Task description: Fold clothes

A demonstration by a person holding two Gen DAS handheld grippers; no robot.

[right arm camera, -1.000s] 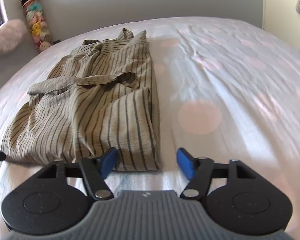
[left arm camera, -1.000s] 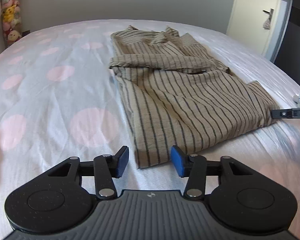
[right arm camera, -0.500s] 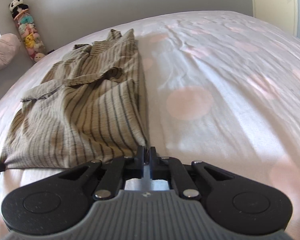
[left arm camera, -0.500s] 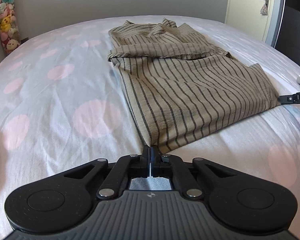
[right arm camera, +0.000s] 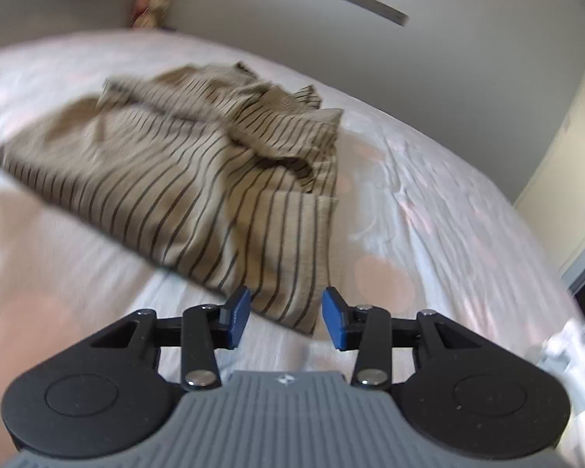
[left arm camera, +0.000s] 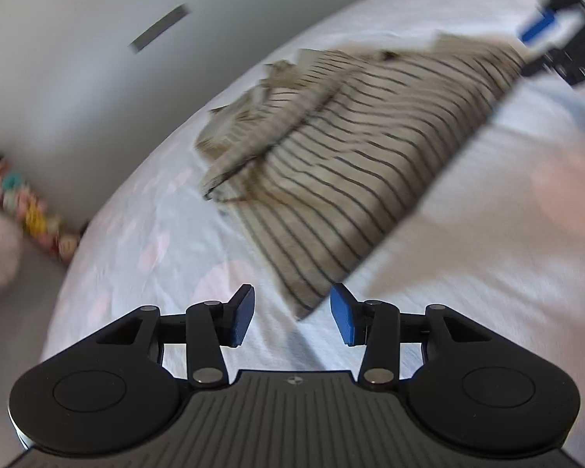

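A striped beige garment (left arm camera: 343,148), probably a shirt though the blur makes its cut hard to read, lies on a white bedspread with pale pink dots (left arm camera: 167,249), already narrowed into a long panel with its bunched collar end at the far side near the grey wall. At the left, the left gripper (left arm camera: 291,314) points down at the near left corner of the hem; its blue pads are parting and stand about half apart, and the corner's tip lies just ahead of and between them on the bed, not pinched. In the same view the right gripper's blue pad shows at the far right by the opposite hem corner. From the right wrist view the garment (right arm camera: 199,179) runs away to the left, and the right gripper (right arm camera: 286,318) sits over the near right hem corner, its pads likewise opening to a middling gap with the cloth edge between them, unpressed. To do this step well, both tools should probably bite the two hem corners at equal depth, catching every layer, then lift together and carry the hem toward the collar so the fold lands square; a shallow or uneven bite would likely drop a layer or skew the edge.
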